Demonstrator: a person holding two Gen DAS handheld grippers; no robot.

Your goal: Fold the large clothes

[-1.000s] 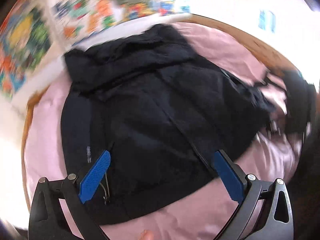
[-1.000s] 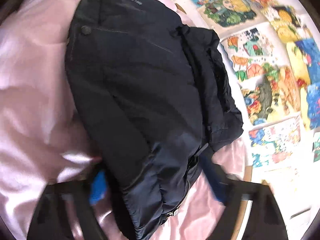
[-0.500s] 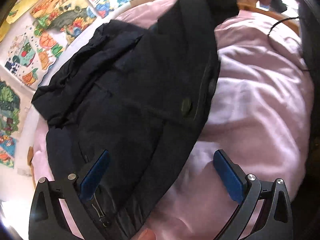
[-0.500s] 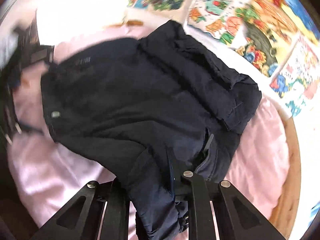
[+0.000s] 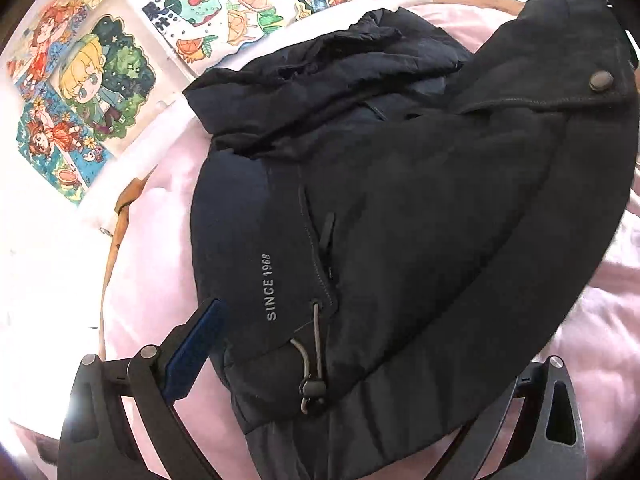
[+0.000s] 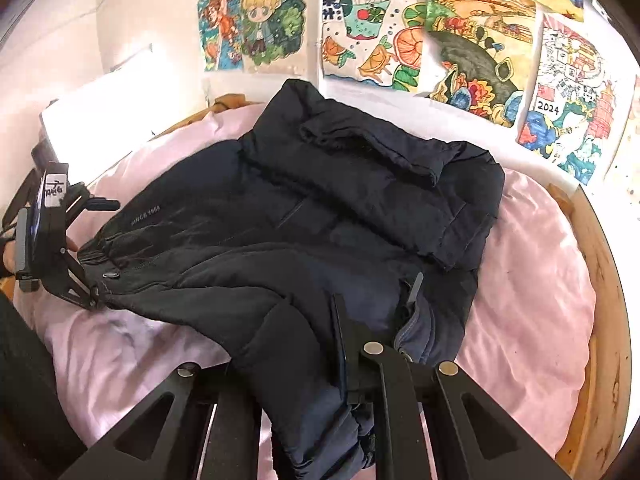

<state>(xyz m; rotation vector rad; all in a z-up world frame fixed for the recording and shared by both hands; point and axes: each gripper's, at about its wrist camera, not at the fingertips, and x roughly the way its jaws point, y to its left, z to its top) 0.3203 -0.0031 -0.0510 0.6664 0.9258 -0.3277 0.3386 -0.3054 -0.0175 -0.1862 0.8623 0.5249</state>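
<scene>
Right gripper [image 6: 320,364]: jaws pressed nearly together, pinching a fold of the dark jacket [image 6: 320,216] at its near edge; cloth bunches up and hangs between the arms. A second ago these jaws stood wide over the same edge, half a second ago already clamped.

Left gripper [image 5: 352,364]: jaws spread wide, blue pad [image 5: 196,344] on one finger showing, the other finger hidden under the jacket hem. Hem with drawcord toggle [image 5: 312,388] lies between the fingers; pads not pressing it. Compared with a second ago, this camera sits lower and closer to the cloth, and the "SINCE 1968" print [image 5: 272,288] is now legible.

Jacket lies on the pink sheet [image 6: 532,280], collar toward the wall, one front panel with snap button [image 5: 601,79] raised and folded across the body.

Edges: wooden bed rim [image 6: 600,280] curves along the right side; wall drawings [image 6: 372,40] beyond the collar. Bare sheet lies open to the jacket's right and in front near the left gripper.
</scene>
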